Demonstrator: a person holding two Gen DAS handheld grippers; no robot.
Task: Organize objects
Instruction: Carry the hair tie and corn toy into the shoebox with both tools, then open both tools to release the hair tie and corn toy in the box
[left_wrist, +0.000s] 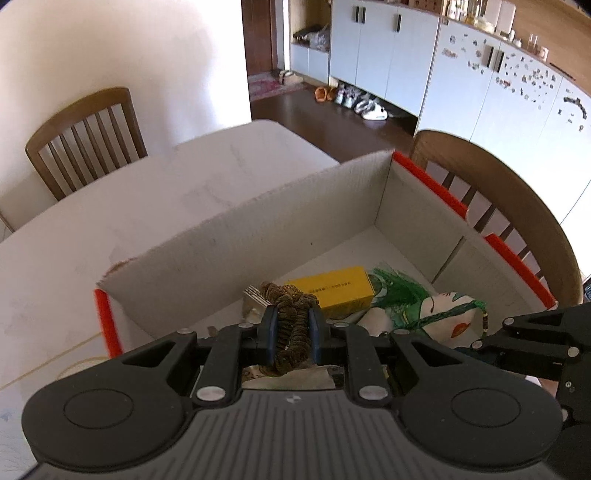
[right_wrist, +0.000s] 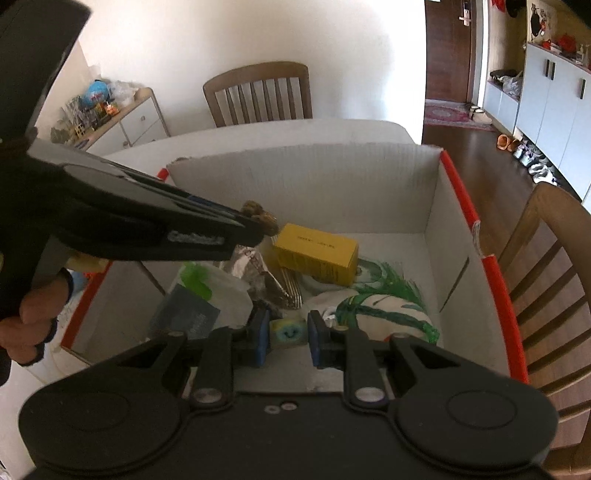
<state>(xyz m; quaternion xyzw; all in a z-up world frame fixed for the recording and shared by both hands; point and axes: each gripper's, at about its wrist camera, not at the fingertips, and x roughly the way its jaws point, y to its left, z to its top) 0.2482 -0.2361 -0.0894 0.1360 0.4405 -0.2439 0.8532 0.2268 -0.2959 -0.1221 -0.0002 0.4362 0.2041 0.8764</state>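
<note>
The left hand-held gripper (left_wrist: 292, 324) is clamping a brown scrunchie (left_wrist: 291, 328) above the cardboard box (left_wrist: 258, 236). The right hand-held gripper (right_wrist: 286, 334) is pinching a small yellow-blue block (right_wrist: 287, 333) inside that box.

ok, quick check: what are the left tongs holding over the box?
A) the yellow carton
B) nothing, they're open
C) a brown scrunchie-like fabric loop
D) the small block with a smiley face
C: in the left wrist view the left tongs are shut on the brown fabric loop, above the cardboard box; the yellow carton lies inside the box.
</note>
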